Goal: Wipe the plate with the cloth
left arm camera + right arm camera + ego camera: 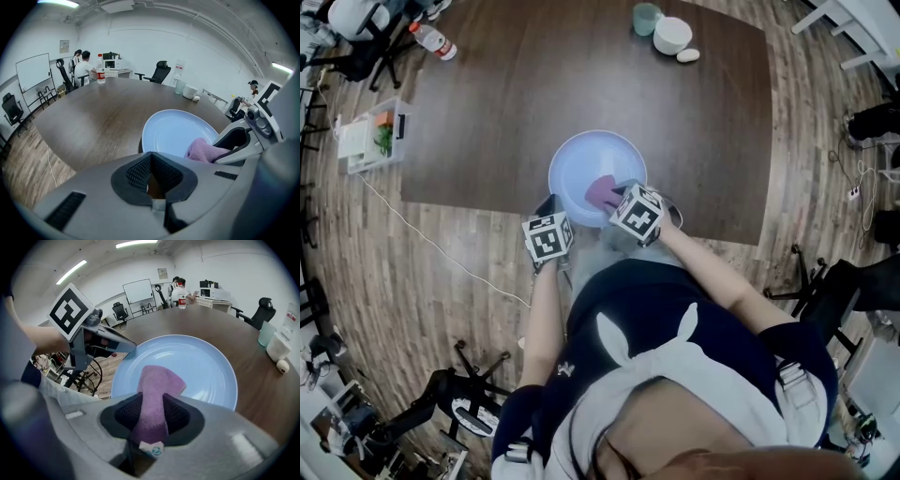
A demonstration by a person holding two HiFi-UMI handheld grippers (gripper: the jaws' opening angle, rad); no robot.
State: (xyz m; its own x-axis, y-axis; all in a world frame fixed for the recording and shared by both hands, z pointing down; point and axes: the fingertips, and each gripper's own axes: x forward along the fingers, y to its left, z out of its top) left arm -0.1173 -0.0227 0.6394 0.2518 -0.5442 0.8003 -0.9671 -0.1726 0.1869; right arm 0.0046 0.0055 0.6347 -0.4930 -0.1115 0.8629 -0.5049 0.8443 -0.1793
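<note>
A light blue plate lies on the dark wooden table, close to its near edge. A pink cloth rests on the plate's near right part. My right gripper is shut on that cloth; the cloth runs between the pads and out onto the plate. My left gripper sits at the plate's near left rim. Its jaws are closed there, seemingly on the rim, and they hide the plate's near edge.
A teal cup, a white bowl and a small white object stand at the table's far right. A water bottle lies at the far left corner. On the floor are a plastic box, a cable and office chairs.
</note>
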